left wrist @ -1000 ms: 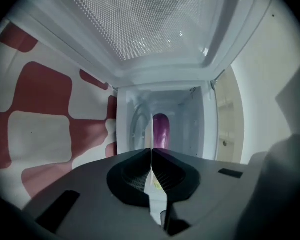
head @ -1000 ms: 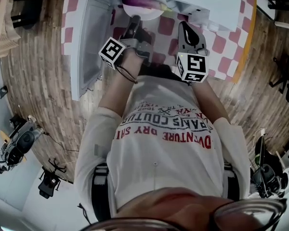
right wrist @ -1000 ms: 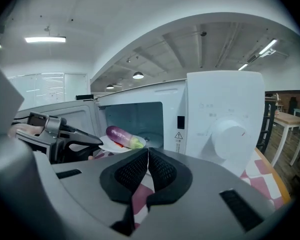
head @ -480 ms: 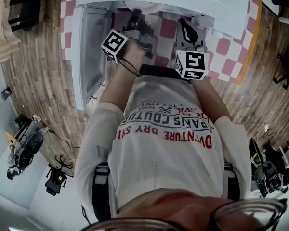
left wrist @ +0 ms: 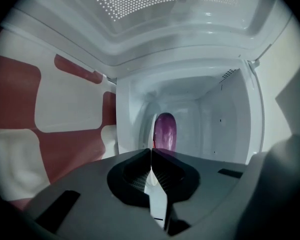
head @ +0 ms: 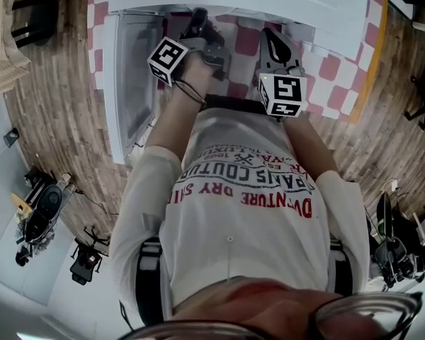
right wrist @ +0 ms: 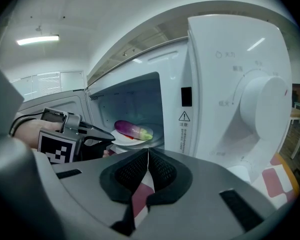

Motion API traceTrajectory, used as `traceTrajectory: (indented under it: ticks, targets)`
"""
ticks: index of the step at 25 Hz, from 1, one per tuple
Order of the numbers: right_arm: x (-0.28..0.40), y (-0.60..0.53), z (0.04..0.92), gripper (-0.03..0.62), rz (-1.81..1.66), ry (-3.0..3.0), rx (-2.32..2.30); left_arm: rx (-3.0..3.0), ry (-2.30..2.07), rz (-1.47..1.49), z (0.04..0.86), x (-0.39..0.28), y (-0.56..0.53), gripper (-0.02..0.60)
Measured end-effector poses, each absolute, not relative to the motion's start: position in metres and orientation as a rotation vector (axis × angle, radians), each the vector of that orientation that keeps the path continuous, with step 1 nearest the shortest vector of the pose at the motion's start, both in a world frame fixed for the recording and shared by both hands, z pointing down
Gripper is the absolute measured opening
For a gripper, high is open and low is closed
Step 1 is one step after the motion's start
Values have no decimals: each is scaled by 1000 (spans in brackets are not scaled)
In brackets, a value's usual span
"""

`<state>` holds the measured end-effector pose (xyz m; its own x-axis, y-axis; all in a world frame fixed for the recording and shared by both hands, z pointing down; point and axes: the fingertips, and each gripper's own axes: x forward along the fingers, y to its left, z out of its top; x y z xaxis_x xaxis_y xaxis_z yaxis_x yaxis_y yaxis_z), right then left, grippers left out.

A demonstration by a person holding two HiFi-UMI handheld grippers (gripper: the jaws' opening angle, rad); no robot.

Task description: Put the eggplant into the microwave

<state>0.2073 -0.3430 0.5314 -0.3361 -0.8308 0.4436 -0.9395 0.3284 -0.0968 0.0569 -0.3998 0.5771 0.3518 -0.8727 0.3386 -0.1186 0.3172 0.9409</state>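
Since eggplant (right wrist: 132, 129) already lies on its plate (right wrist: 121, 140) inside the microwave (right wrist: 230, 84), left claw (left wrist: 151, 166) and right claw (right wrist: 148, 171) sit pressed together, empty, before the open cavity; door (head: 131, 76) not yet shut.

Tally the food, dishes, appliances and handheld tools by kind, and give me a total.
eggplant: 1
plate: 1
microwave: 1
tools: 2 (left tool, right tool)
Total: 5
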Motion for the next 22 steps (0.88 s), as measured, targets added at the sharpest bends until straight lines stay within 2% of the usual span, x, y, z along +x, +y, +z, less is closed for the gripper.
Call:
traceTrajectory:
  ticks: [21,22]
  targets:
    - [205,-337,542,26,556,-2295,1523,1206,-1147,-537,586,71,-401,32]
    - [206,-336,542,26,561,-2294,1522,1212,-1149,-545,583,71,-402,47]
